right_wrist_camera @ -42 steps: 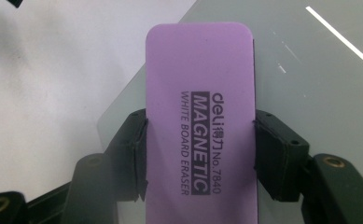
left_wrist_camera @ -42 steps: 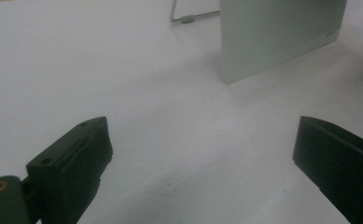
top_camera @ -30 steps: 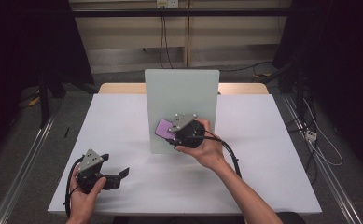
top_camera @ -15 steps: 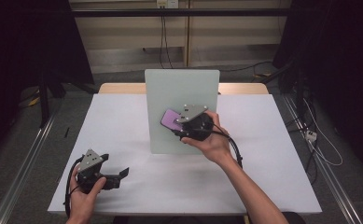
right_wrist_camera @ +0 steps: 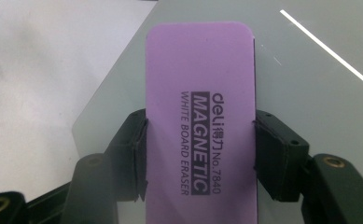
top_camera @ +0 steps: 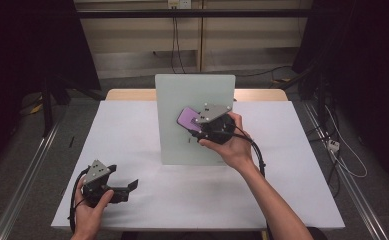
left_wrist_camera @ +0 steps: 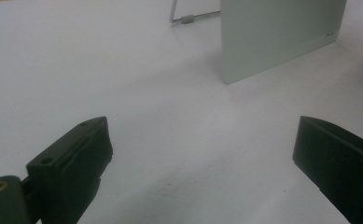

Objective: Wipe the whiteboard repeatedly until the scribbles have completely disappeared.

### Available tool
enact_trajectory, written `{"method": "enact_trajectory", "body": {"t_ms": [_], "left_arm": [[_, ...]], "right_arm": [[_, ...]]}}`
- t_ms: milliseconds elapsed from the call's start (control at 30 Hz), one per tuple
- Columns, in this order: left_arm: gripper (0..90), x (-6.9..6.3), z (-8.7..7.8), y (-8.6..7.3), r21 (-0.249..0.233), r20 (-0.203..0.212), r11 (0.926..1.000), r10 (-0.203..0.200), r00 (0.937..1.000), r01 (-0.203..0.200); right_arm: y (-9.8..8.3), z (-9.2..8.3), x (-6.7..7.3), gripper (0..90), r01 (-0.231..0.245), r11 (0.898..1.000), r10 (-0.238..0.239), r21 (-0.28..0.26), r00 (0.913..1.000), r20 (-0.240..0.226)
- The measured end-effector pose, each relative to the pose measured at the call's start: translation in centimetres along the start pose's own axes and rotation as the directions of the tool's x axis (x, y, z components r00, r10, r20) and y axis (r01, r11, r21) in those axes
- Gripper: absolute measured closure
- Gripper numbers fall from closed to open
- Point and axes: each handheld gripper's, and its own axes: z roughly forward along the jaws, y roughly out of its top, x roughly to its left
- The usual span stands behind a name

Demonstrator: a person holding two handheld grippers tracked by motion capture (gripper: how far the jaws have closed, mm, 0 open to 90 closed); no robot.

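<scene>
The right gripper (right_wrist_camera: pixel 200 158) pinches the light, rigid purple eraser (right_wrist_camera: pixel 200 93) across its long sides, against the whiteboard (top_camera: pixel 172 130) at twelve o'clock on the tabletop (top_camera: pixel 292 180); the left gripper (left_wrist_camera: pixel 202 154), at seven o'clock, has its jaws spread.

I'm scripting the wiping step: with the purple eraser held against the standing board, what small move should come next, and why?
Probably a short stroke across the board, keeping the eraser flat on it. The right gripper is shut on the purple eraser, whose face lies along the panel, mid-board in the high view. The left gripper rests open on the table, apart.

Both grippers black: left gripper (top_camera: pixel 113 188), right gripper (top_camera: pixel 205 126). Grey 3-cornered top plates w/ screws, black cables, brass pivot screws; forearms unsleeved.
</scene>
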Motion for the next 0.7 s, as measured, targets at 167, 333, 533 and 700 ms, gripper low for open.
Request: {"method": "enact_trajectory", "body": {"t_ms": [167, 333, 533, 700], "left_arm": [[4.5, -0.1, 0.1, 0.0, 0.000, -0.004, 1.0000, -0.001, 1.0000, 0.001], [4.4, -0.2, 0.1, 0.0, -0.003, -0.001, 1.0000, -0.005, 1.0000, 0.005], [4.4, -0.2, 0.2, 0.0, -0.004, -0.003, 1.0000, -0.005, 1.0000, 0.005], [4.4, 0.0, 0.1, 0.0, 0.005, -0.001, 1.0000, 0.001, 1.0000, -0.001]], "right_arm": [[-0.6, 0.8, 1.2, 41.8, 0.020, 1.000, -0.019, 0.024, 0.9996, -0.020], [-1.2, 1.6, 2.2, 41.8, 0.029, 0.999, -0.028, 0.029, 0.9991, -0.032], [-1.7, 2.3, 3.0, 41.8, 0.036, 0.998, -0.033, 0.044, 0.9978, -0.057], [-1.6, 2.3, 2.8, 41.8, 0.029, 0.999, -0.025, 0.046, 0.9970, -0.073]]}}
